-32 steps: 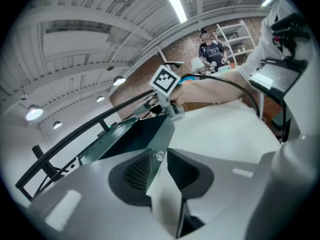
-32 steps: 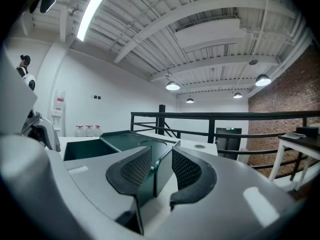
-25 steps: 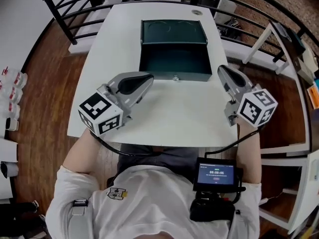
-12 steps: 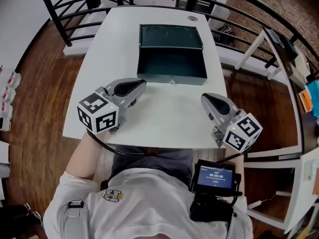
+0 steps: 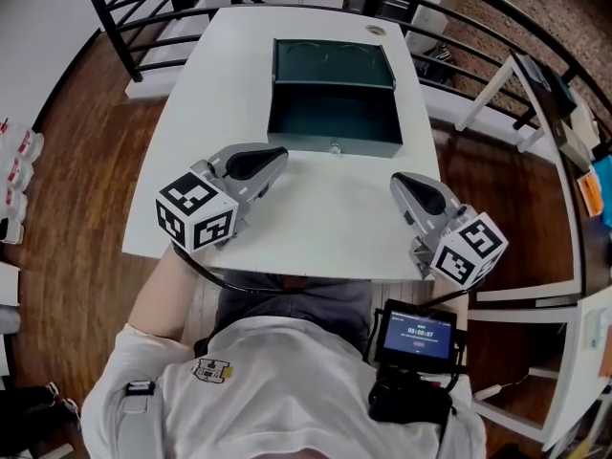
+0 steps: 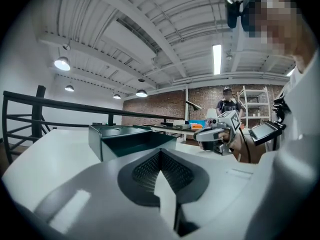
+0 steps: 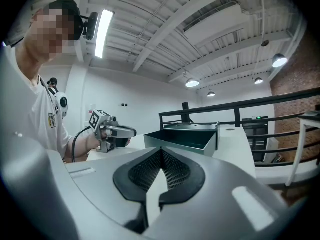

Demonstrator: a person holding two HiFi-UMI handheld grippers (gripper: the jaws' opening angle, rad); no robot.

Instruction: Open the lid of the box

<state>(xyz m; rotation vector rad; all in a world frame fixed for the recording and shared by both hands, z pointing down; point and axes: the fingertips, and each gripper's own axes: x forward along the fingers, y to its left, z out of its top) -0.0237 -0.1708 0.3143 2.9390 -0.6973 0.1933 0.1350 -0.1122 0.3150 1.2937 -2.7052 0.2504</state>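
Right gripper [image 5: 398,182] has drawn back from the open dark green metal box [image 5: 306,140], jaws together and empty; left gripper [image 5: 278,156] likewise closed.

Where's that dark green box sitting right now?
In the head view the box sits open at the far middle of the white table, ahead of and between the left tool and right tool, touching neither.

The box [image 5: 334,103] ahead of both claws is dark teal-green. The table [image 5: 325,223] under them is plain white. The left claw [image 5: 276,155] and right claw [image 5: 398,180] are light grey, with black ribbed pads [image 6: 147,174] and white cubes bearing black square patterns. Left of the left claw, the floor [image 5: 86,161] is reddish-brown wood.
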